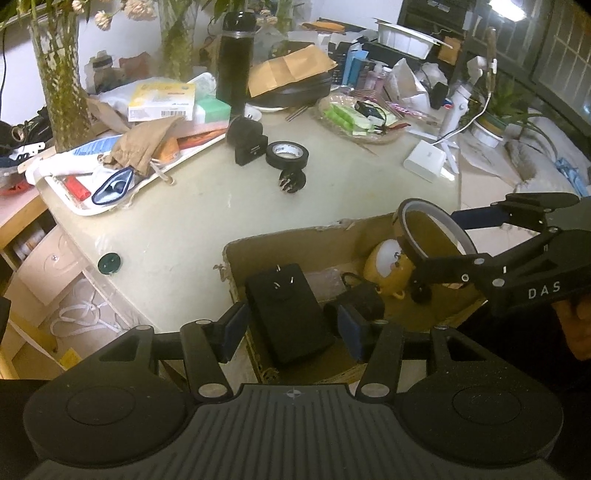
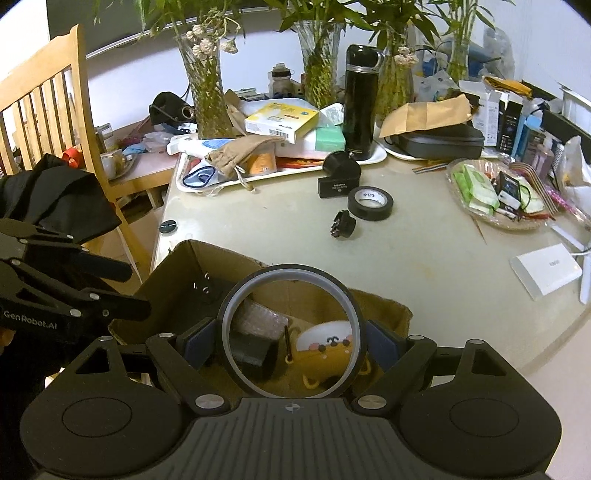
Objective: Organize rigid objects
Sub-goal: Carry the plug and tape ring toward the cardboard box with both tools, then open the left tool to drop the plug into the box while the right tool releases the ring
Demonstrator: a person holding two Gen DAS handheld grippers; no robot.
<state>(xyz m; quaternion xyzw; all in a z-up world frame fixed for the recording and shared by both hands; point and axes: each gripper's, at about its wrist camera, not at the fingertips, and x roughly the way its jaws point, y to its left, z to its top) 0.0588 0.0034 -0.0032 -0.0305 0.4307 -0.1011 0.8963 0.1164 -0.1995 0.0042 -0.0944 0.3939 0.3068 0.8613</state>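
Tape ring point(image 2: 291, 328) sits clamped in our right gripper point(image 2: 291, 345) jaws, mid-frame above the cardboard box point(image 2: 177, 280); we'd lower it before releasing. Left gripper point(image 1: 291, 328) jaws gape around the black adapter point(image 1: 288, 314), not gripping.

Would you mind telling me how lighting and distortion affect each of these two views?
Left wrist view: a bright lamp blows out the top right corner, the table edge bows from fisheye, and the cardboard box interior is dim. Right wrist view: evenly lit, the chair slats curve, the corners vignette black.
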